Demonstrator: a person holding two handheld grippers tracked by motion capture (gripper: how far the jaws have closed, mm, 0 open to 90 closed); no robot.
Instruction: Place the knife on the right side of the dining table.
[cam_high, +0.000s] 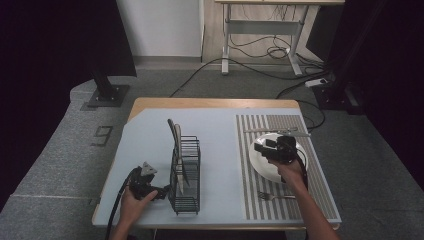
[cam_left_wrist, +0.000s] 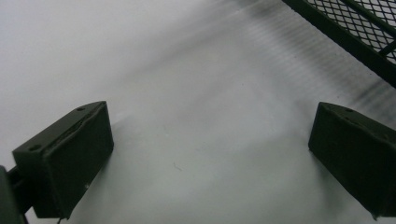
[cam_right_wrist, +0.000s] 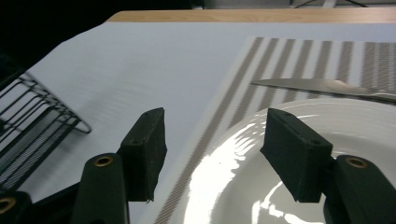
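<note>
We count one round white ceramic plate (cam_high: 260, 167), one black wire dish rack (cam_high: 186, 175), one silver table knife (cam_high: 277, 131), one silver fork (cam_high: 275, 196) and one grey-and-white striped placemat (cam_high: 320, 195), all on the light blue-topped bench (cam_high: 150, 145). Two flat pieces stand on edge in the rack; we can't tell what they are. The plate lies flat on the placemat, right half of the bench, face up; being round, it has no long axis to call. The knife lies just beyond the plate's far rim, long axis running left-right across the bench; in the right gripper view (cam_right_wrist: 327, 86) it sits just past the rim. The fork lies near the plate's near side, also left-right, tines toward the rack. The rack's long axis runs near-to-far, mid bench. Our right hand-held gripper (cam_high: 272, 149) hovers over the plate's left part, jaws parted and empty; the right gripper view (cam_right_wrist: 212, 151) has one jaw over the placemat edge, the other over the plate (cam_right_wrist: 280, 186). Our left hand-held gripper (cam_high: 162, 191) rests low at the near left, just beside the rack's near end, released with nothing between the jaws; the left gripper view (cam_left_wrist: 210, 154) has bare bench between them and a rack (cam_left_wrist: 345, 28) corner at top right.
</note>
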